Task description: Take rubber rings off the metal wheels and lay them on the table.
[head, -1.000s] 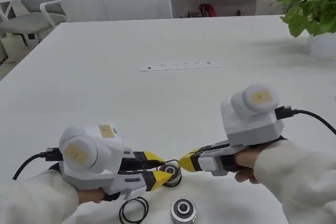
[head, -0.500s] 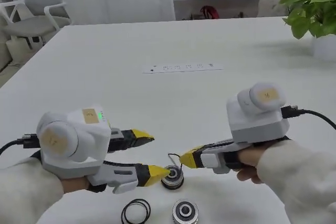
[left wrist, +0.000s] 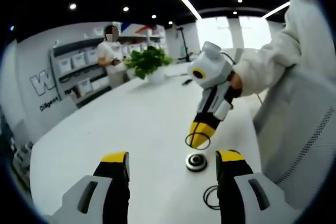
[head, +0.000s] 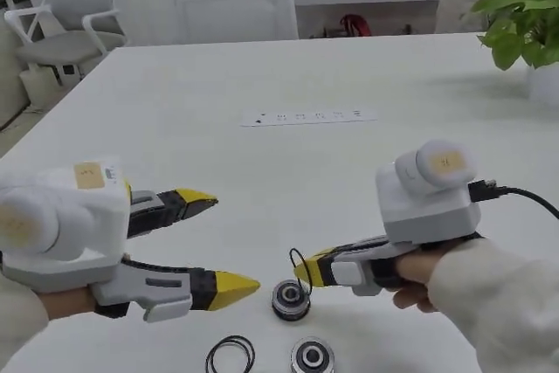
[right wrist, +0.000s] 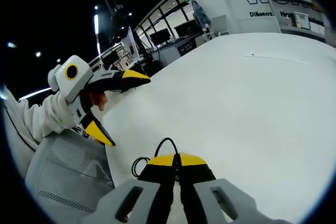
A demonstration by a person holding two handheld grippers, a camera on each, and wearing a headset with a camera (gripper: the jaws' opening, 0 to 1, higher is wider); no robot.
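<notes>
A thin black rubber ring point(head: 298, 261) hangs from the tips of my right gripper point(head: 303, 272), which is shut on it just above a metal wheel point(head: 290, 299) on the white table. My left gripper point(head: 218, 242) is open and empty, to the left of that wheel. A second wheel point(head: 312, 357) and two loose rings point(head: 231, 355) lie near the front edge. In the left gripper view, my open jaws frame the wheel point(left wrist: 196, 162), the ring point(left wrist: 197, 141) and the right gripper point(left wrist: 199, 137). The right gripper view has the ring point(right wrist: 167, 142) looping up from my gripper point(right wrist: 177, 160) and the open left gripper point(right wrist: 123, 108) beyond.
A white power strip point(head: 307, 117) lies flat at mid-table. A potted plant point(head: 522, 6) stands at the far right corner. Chairs point(head: 236, 13) line the far edge. A person point(left wrist: 112, 52) stands by shelves in the background. The table edge is close below the loose rings.
My left gripper has opened wide and drawn back to the left, away from the wheel. The right gripper has lifted slightly with the ring, which now hangs off the wheel.
</notes>
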